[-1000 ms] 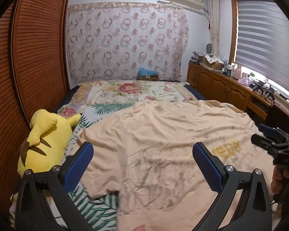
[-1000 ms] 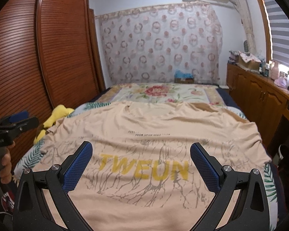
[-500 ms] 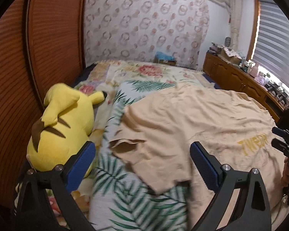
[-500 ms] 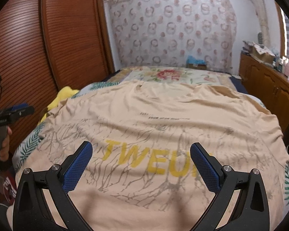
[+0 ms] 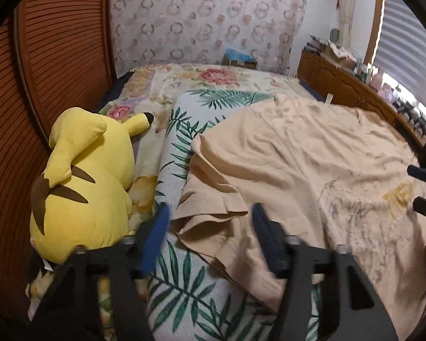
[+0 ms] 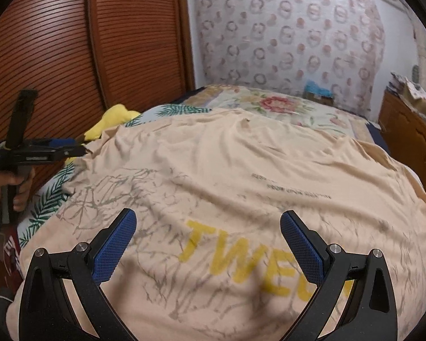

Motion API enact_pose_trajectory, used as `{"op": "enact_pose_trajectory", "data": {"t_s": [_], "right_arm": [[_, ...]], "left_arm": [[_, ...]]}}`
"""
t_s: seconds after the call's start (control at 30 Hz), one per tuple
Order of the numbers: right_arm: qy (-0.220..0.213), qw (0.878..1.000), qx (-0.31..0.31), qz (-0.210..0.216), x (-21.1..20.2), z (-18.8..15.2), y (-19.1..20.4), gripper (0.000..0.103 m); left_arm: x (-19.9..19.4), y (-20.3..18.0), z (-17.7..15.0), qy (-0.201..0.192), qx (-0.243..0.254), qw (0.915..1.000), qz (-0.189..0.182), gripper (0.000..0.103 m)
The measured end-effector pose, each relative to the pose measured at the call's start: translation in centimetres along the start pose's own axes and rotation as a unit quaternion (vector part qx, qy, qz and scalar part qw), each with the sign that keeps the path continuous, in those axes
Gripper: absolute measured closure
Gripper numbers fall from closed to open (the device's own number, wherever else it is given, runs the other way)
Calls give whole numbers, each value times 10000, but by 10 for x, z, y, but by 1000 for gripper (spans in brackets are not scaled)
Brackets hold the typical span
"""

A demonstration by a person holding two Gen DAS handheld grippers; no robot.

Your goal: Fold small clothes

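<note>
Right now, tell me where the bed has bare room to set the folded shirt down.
Free: the leaf-print cover between the yellow plush toy and the beige T-shirt, and the floral quilt beyond the shirt's far edge toward the curtain. Crowded: the T-shirt fills the bed's middle and right; the plush takes the wardrobe side.

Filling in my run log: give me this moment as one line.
stage: first grasp | left gripper: closing around T-shirt sleeve | right gripper: open above print | plush toy: beside shirt
</note>
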State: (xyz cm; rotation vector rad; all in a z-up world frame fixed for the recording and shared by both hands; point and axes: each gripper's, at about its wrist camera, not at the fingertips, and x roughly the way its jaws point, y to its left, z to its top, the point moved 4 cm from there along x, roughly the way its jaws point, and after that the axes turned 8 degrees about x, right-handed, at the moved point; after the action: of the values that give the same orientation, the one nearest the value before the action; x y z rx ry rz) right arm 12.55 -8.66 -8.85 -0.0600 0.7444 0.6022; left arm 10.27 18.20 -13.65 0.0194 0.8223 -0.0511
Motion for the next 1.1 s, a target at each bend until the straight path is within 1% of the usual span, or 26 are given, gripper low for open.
{"op": "enact_pose_trajectory", "data": {"t_s": [0.07,0.2,0.3,0.33,0.37,0.4,0.43,0.53,0.6,0.7,0.83,0.97,1.03,1.1], "right_arm": [[57,10000,-9,60,5,0,3,0],[79,9999,19,123,9,-5,5,0],[65,9999,-33,123,7,-8,8,0],[57,9999,-33,134,6,-8,9,0],[46,9999,-20,138,5,-8,8,0],[30,9999,-7,142,3,-8,7,0],[10,9999,12,145,2,-9,6,0],[14,9999,100,133,-1,-11,-1,0],[31,9998,171,129,-2,-11,-5,0],[-27,9996,251,113,-8,-11,-11,0],[-124,9994,328,69,-17,-8,-18,0],[-249,9988,423,12,-28,-6,-28,0],[-306,9984,479,-37,-32,-5,-34,0],[-335,9979,542,-83,-34,-5,-40,0]], "left_arm": [[4,0,2,82,120,9999,17,63],[12,-1,3,243,334,9991,-94,63],[15,-2,3,306,475,9984,-40,63],[15,-4,3,308,514,9982,-49,71],[15,-5,4,309,547,9980,-47,82],[14,-5,5,291,545,9981,-68,89],[12,-7,7,265,522,9982,-156,101],[0,-14,17,77,469,9980,-421,103],[-13,-25,27,-107,504,9973,-521,103],[-34,-51,47,-366,655,9938,-817,103],[-54,-95,78,-606,973,9859,-1219,103],[-58,-132,105,-703,1213,9804,-1387,103],[-56,-148,117,-685,1266,9785,-1478,103],[-53,-162,126,-688,1311,9773,-1512,96]]}}
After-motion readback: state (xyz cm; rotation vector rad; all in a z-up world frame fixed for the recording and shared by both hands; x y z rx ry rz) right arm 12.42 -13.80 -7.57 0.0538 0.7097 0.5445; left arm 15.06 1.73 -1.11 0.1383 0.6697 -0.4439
